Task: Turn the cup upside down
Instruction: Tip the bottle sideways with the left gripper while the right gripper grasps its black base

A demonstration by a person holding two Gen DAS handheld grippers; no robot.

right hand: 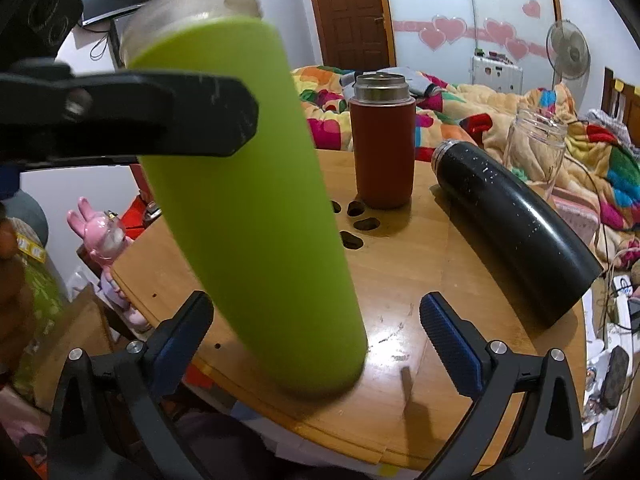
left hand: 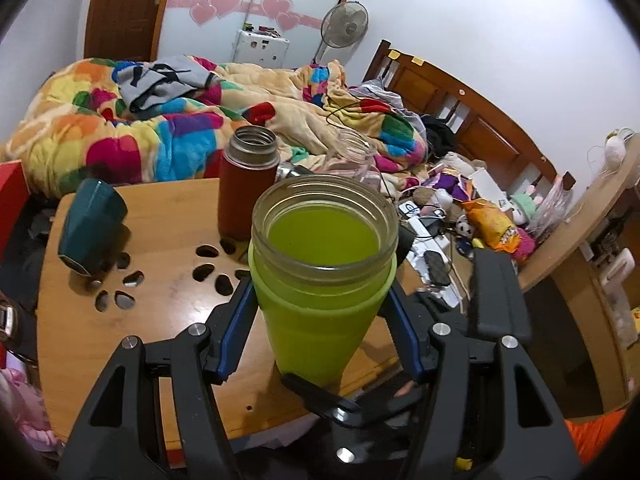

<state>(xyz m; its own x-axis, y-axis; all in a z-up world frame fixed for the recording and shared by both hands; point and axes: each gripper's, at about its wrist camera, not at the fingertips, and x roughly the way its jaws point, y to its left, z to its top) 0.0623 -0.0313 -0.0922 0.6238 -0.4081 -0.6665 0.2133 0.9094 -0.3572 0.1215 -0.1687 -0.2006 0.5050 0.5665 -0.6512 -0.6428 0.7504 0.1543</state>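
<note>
A tall lime-green cup (left hand: 320, 304) with a clear glass rim stands upright, mouth up, near the front edge of the round wooden table (left hand: 168, 320). My left gripper (left hand: 322, 312) is shut on it, blue pads against its upper sides. In the right wrist view the green cup (right hand: 248, 208) stands slightly tilted, with a left gripper finger (right hand: 132, 116) across its upper part. My right gripper (right hand: 316, 336) is open around the cup's base, its pads apart from the cup.
On the table: a red open flask (left hand: 246, 184), also seen in the right wrist view (right hand: 382, 144); a black flask (right hand: 516, 236) lying down; a clear jar (right hand: 534, 148); a teal mug (left hand: 92, 228) on its side. A cluttered bed (left hand: 160, 128) lies behind.
</note>
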